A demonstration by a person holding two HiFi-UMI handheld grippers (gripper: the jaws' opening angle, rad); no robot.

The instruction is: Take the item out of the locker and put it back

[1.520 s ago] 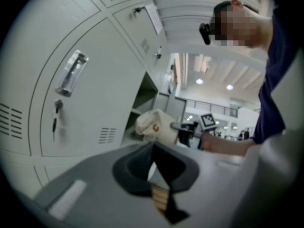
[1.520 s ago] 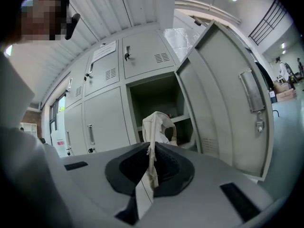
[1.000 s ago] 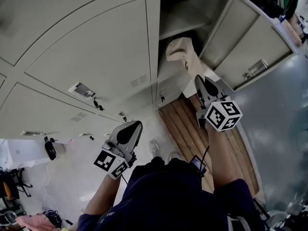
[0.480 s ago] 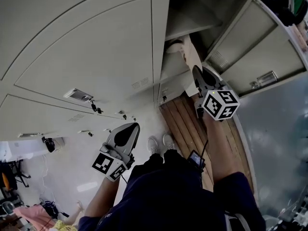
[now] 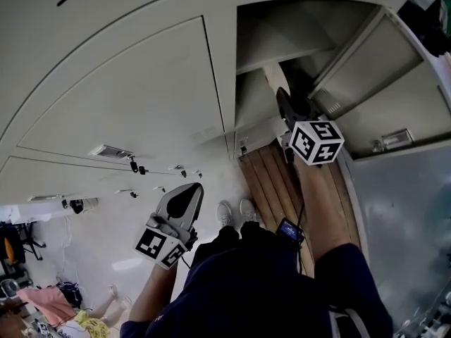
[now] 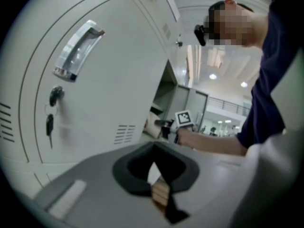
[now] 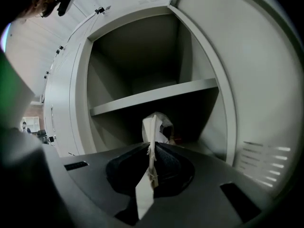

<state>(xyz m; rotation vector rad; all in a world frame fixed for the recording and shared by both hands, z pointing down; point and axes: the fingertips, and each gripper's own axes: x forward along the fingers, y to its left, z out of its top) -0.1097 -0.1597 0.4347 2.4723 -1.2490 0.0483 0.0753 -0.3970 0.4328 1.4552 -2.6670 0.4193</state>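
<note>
At the mouth of the open grey metal locker (image 7: 142, 56), below its shelf, my right gripper (image 7: 152, 148) pinches a crumpled whitish bag (image 7: 156, 125) between its jaws. My left gripper (image 6: 154, 174) is closed and empty. I judge this the return step: next, carry the bag deeper, set it down, then release.

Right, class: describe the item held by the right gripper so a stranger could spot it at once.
Among the pale grey lockers, find the one open locker. Below its shelf, the right gripper pinches a crumpled whitish bundle: the only soft, creased thing against flat metal.
</note>
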